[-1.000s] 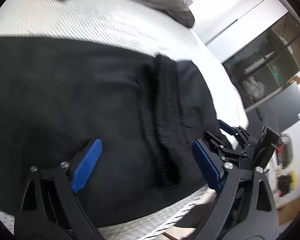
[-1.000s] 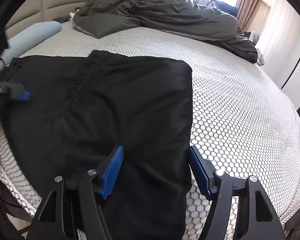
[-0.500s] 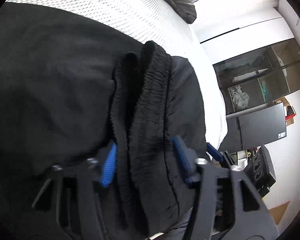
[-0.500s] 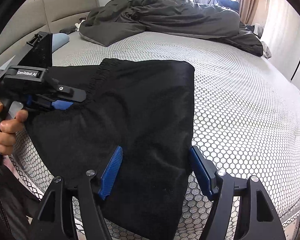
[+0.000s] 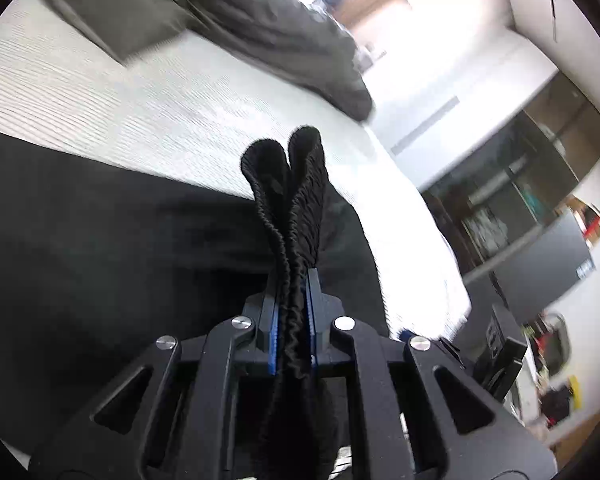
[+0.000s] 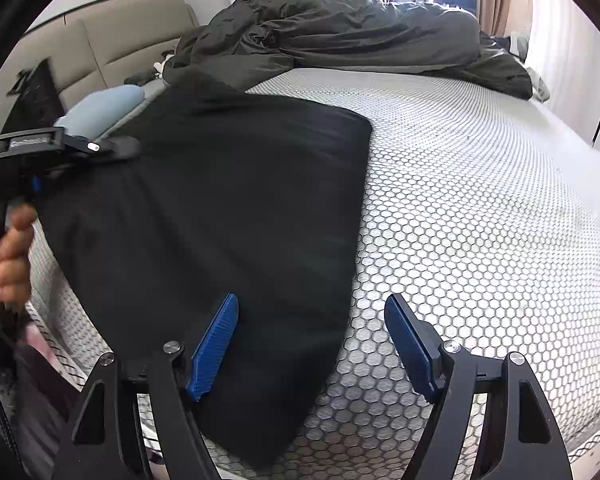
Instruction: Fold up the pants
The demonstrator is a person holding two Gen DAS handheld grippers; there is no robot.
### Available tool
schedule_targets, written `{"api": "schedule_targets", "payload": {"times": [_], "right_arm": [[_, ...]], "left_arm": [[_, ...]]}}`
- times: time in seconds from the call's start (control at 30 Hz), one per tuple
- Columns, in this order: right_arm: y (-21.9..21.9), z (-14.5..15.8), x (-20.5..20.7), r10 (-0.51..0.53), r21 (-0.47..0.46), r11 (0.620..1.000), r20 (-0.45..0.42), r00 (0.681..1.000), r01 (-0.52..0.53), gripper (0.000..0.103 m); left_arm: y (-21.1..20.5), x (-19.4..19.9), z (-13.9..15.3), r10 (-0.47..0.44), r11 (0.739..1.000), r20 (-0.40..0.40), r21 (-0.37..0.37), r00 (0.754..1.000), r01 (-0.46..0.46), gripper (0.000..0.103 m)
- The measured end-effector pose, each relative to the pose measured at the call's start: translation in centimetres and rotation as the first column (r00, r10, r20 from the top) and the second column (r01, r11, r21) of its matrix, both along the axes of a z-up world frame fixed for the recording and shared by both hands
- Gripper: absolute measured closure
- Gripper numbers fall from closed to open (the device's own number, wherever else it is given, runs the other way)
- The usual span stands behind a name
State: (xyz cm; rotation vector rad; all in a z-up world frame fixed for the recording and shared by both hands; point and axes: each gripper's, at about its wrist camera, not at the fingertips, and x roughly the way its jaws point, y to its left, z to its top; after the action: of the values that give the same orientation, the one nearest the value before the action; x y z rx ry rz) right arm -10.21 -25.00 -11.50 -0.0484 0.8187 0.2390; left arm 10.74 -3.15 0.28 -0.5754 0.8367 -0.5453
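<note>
Item: black pants [image 6: 220,216], already folded into a broad panel, lying on the near left part of the bed [image 6: 480,208], over its honeycomb-patterned cover.

Waistband [image 5: 296,216]: gathered elastic edge, doubled over, now pinched in the left tongs [image 5: 293,300]. A second ago these tongs stood wide above the flat cloth; their jaws have just been closing and now clamp the band, which stands up beyond the pads. In the right view the cloth on that side is raised off the bed and slopes down toward the near right.

Left tongs: narrow, holding the waistband; a hand [image 6: 8,248] grips the handle at the far left of the right view.

Right tongs [image 6: 312,344]: wide, holding nothing, and lately opening a little further. They straddle the near right edge of the pants, left pad over the cloth, right pad over the bed cover; whether either touches is unclear.

Other contents: dark duvet [image 6: 340,36] heaped at the far side, pale blue pillow [image 6: 104,108] at far left.

Assessment: one end is secured and lifting; the next fold probably waits on the right tongs taking their edge.
</note>
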Motion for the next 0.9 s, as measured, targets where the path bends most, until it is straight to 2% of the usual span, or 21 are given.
{"api": "schedule_targets", "payload": {"times": [0.03, 0.1, 0.13, 0.2, 0.23, 0.27, 0.3, 0.47, 0.57, 0.63, 0.73, 0.83, 0.9], "right_arm": [[0.0, -0.1, 0.0, 0.004, 0.006, 1.0, -0.009, 1.0, -0.004, 0.026], [0.2, -0.7, 0.3, 0.014, 0.004, 1.0, -0.045, 0.999, -0.014, 0.026], [0.3, -1.0, 0.4, 0.018, 0.003, 1.0, -0.06, 0.998, -0.018, 0.026], [0.4, -1.3, 0.6, 0.027, 0.026, 0.999, -0.088, 0.996, -0.024, 0.026], [0.3, -1.3, 0.6, 0.031, 0.042, 0.999, -0.095, 0.995, -0.028, 0.026], [0.2, -1.2, 0.5, 0.037, 0.066, 0.997, -0.099, 0.994, -0.031, 0.026], [0.0, -1.1, 0.4, 0.041, 0.082, 0.996, -0.101, 0.994, -0.033, 0.026], [-1.1, -0.7, -0.3, 0.069, 0.192, 0.98, -0.109, 0.992, -0.047, 0.026], [-1.8, -1.1, -0.4, 0.095, 0.285, 0.957, -0.145, 0.985, -0.05, 0.027], [-2.2, -1.5, -0.6, 0.112, 0.372, 0.927, -0.176, 0.978, -0.039, 0.037], [-2.6, -2.6, -1.3, 0.141, 0.492, 0.871, -0.213, 0.967, -0.019, 0.046], [-2.9, -3.3, -1.7, 0.11, 0.537, 0.843, -0.21, 0.971, 0.021, 0.053], [-3.7, -3.5, -2.1, 0.079, 0.546, 0.835, -0.225, 0.971, 0.059, 0.069]], "left_arm": [[1.0, -0.3, -0.1, 0.034, 0.999, -0.006, 0.033, 0.999, -0.034, 0.095], [2.0, -0.4, -1.2, 0.073, 0.986, -0.03, 0.154, 0.997, -0.068, 0.095], [2.4, -0.2, -2.2, 0.079, 0.981, -0.055, 0.179, 0.995, -0.068, 0.094], [3.2, 0.2, -4.6, 0.08, 0.982, -0.149, 0.183, 0.986, -0.052, 0.089], [3.9, 0.3, -5.3, 0.084, 0.984, -0.17, 0.167, 0.982, -0.055, 0.084], [4.5, 0.3, -5.6, 0.085, 0.99, -0.173, 0.129, 0.981, -0.063, 0.084], [5.0, 0.2, -5.5, 0.078, 0.992, -0.171, 0.115, 0.982, -0.059, 0.084], [6.0, -0.4, -3.2, 0.102, 0.984, -0.092, 0.155, 0.99, -0.087, 0.084], [5.8, -0.6, -1.7, 0.152, 0.971, -0.03, 0.191, 0.988, -0.143, 0.083], [6.2, -1.0, 0.0, 0.161, 0.965, 0.018, 0.209, 0.987, -0.162, 0.083], [4.6, -1.6, 1.3, 0.111, 0.966, 0.074, 0.227, 0.991, -0.125, 0.082], [0.8, -1.5, 1.6, 0.044, 0.97, 0.089, 0.233, 0.995, -0.064, 0.077], [-1.2, -1.8, 1.6, -0.009, 0.974, 0.076, 0.227, 0.997, -0.008, 0.077]]}}
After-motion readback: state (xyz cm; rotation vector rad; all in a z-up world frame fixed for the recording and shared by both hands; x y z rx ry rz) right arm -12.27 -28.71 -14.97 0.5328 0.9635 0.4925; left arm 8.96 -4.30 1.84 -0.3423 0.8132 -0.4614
